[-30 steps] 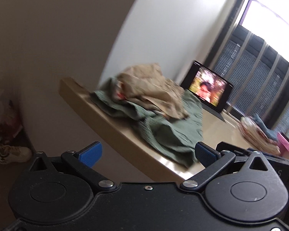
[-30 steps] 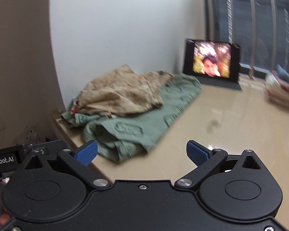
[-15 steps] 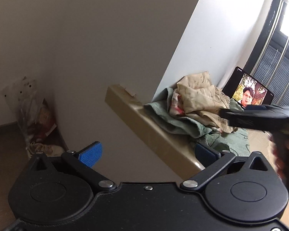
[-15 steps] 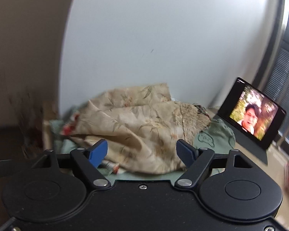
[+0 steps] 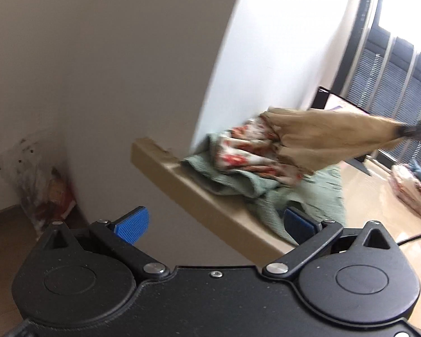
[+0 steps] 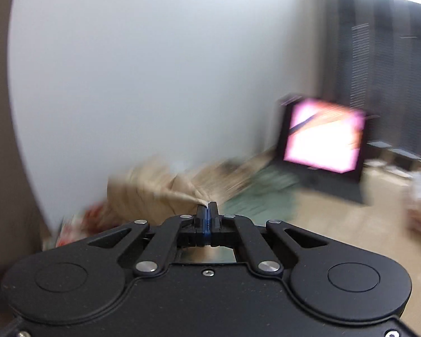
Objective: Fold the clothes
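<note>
A crumpled pile of clothes lies on the beige counter (image 5: 182, 182) by the white wall. On top is a beige garment (image 5: 322, 137), under it a red-flowered cloth (image 5: 247, 151), and at the bottom a green garment (image 5: 303, 199). My right gripper (image 6: 207, 207) is shut on a fold of the beige garment (image 6: 160, 193), which is stretched up off the pile toward the right. In the left wrist view the right gripper (image 5: 418, 130) shows at the right edge, gripping the cloth's tip. My left gripper (image 5: 214, 221) stands open and empty before the counter's edge.
A tablet (image 6: 322, 140) with a lit screen leans at the back of the counter. Folded clothes (image 5: 409, 193) are stacked at the far right. A plastic bag (image 5: 39, 179) sits on the floor by the left wall. Barred windows run behind.
My right gripper has gone from wide open to shut on the beige garment and has pulled it up and to the right. The left gripper stayed open while its view shifted a little.
</note>
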Motion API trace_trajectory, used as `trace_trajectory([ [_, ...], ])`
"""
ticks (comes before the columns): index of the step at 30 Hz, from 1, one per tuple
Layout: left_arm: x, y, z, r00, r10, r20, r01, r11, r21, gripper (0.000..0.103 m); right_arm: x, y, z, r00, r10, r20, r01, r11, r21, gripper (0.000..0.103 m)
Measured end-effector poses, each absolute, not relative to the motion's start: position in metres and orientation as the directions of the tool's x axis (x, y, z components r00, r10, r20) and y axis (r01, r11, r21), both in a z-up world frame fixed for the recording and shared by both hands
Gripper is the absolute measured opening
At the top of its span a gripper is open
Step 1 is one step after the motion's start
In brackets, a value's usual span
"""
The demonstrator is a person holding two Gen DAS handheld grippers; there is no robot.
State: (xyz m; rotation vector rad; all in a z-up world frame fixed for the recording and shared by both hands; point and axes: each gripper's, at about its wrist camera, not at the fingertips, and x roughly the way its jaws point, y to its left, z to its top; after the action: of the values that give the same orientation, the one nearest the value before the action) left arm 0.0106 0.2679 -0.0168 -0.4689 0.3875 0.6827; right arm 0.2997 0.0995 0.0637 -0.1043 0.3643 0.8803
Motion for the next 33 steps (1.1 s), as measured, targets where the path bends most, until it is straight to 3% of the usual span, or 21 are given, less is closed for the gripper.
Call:
trace_trajectory([
  [3, 0.019, 0.249, -0.012, 0.740, 0.474, -0.477, -0.639, 0.717, -0.279, 0.103, 0.290, 0.008, 0.087, 0.662, 0.697, -0.276, -0.705, 0.704, 0.088, 0.000],
  [5, 0.028, 0.234, -0.010, 0.764, 0.436, -0.477, -0.600, 0.751, -0.274, 0.103, 0.284, -0.047, 0.089, 0.689, 0.665, -0.287, -0.665, 0.738, 0.115, 0.000],
  [11, 0.056, 0.179, -0.004, 0.818, 0.319, -0.479, -0.460, 0.863, -0.210, 0.103, 0.248, -0.149, 0.029, 0.727, 0.466, -0.505, -0.470, 0.873, 0.129, 0.000],
  [14, 0.067, 0.157, -0.005, 0.822, 0.266, -0.504, -0.408, 0.892, -0.194, 0.103, 0.233, -0.172, -0.004, 0.683, 0.395, -0.614, -0.419, 0.901, 0.113, 0.007],
  [16, 0.072, 0.147, -0.007, 0.818, 0.245, -0.521, -0.387, 0.903, -0.184, 0.103, 0.215, -0.181, -0.015, 0.677, 0.382, -0.629, -0.393, 0.910, 0.129, 0.040],
  [18, 0.076, 0.137, -0.009, 0.812, 0.233, -0.536, -0.374, 0.911, -0.171, 0.103, 0.199, -0.195, -0.021, 0.689, 0.401, -0.603, -0.372, 0.911, 0.181, 0.058],
  [23, 0.086, 0.121, -0.013, 0.797, 0.226, -0.560, -0.348, 0.930, -0.121, 0.103, 0.180, -0.217, -0.017, 0.723, 0.427, -0.543, -0.329, 0.904, 0.273, 0.063],
  [33, 0.098, 0.112, -0.012, 0.779, 0.215, -0.588, -0.325, 0.942, -0.086, 0.103, 0.181, -0.225, -0.019, 0.745, 0.399, -0.534, -0.299, 0.916, 0.268, 0.064],
])
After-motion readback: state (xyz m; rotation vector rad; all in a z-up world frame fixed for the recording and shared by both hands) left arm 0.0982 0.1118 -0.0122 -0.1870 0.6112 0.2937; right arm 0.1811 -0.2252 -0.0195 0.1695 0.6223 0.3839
